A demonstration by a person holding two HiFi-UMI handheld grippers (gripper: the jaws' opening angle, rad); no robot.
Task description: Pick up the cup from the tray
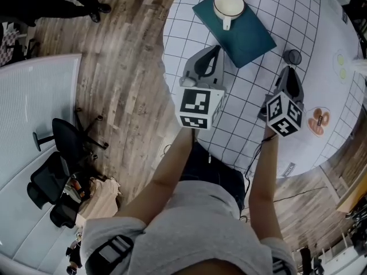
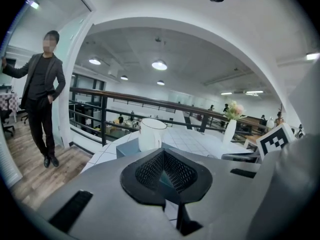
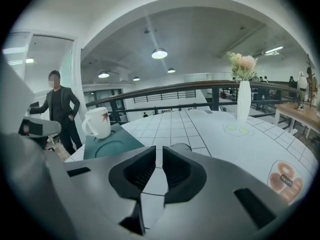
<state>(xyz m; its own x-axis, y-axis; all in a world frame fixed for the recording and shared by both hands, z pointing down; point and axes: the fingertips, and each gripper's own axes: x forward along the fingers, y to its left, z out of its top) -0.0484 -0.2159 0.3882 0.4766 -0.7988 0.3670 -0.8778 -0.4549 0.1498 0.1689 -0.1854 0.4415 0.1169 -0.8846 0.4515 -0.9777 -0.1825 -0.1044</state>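
Note:
A white cup (image 1: 228, 4) stands on a teal tray (image 1: 246, 39) at the far side of the round gridded table (image 1: 321, 27). My left gripper (image 1: 217, 50) hovers just short of the tray's near edge, shut and empty. In the left gripper view the cup (image 2: 150, 134) rises right beyond the closed tips of the left gripper (image 2: 163, 151), on the tray (image 2: 127, 146). My right gripper (image 1: 288, 69) is over the table to the right, with a narrow slit between its jaws and nothing in it. From the right gripper (image 3: 156, 149) the cup (image 3: 97, 122) and tray (image 3: 112, 145) lie ahead to the left.
A small dark round object (image 1: 292, 57) sits on the table just beyond the right gripper. A white vase with flowers (image 3: 243, 101) stands at the far right, and a pink plate print (image 1: 319, 121) is nearer. A person (image 2: 44, 94) stands left of the table; office chairs (image 1: 57, 153) are on the floor.

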